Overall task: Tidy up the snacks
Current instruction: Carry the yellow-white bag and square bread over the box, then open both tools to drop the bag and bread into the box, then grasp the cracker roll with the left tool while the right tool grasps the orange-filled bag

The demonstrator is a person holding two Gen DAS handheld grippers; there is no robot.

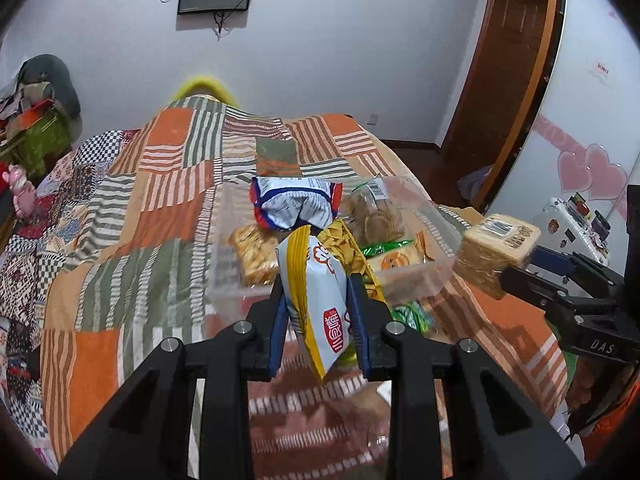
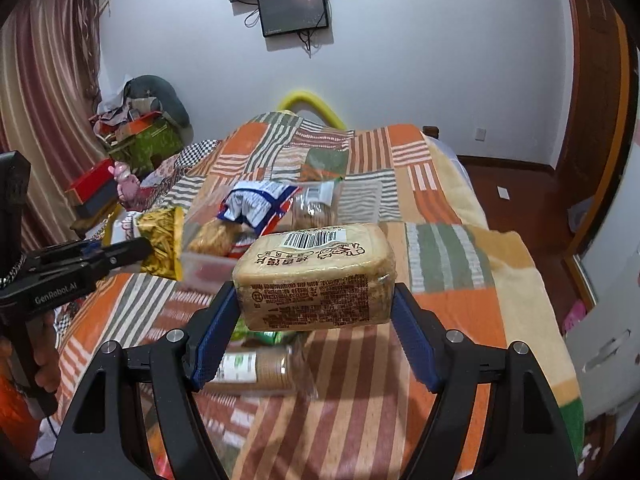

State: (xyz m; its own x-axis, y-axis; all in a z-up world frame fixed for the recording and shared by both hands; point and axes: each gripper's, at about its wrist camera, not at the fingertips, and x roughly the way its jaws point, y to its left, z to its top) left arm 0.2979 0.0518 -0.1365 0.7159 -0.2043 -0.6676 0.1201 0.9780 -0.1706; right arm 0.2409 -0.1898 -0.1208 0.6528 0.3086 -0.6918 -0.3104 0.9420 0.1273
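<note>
The bed (image 1: 160, 184) with its patchwork cover carries one clear container (image 1: 436, 236) filled with snacks. Only the right wrist view shows a biscuit roll (image 2: 256, 368) lying on the bed, before the container. The left hand-held gripper (image 1: 320, 312) clamps one yellow-white chips bag (image 1: 320, 296) at the container's near edge. The right hand-held gripper (image 2: 316, 320) holds one bread pack (image 2: 316, 276) beside the container.

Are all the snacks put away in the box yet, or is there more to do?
Partly done. The clear box already holds several snacks, like the blue and white bag. Right now the left tool grips a yellow and white chip bag, and the right tool carries a wrapped cracker block. Both look headed for the box. A biscuit roll still lies on the bedspread.
</note>
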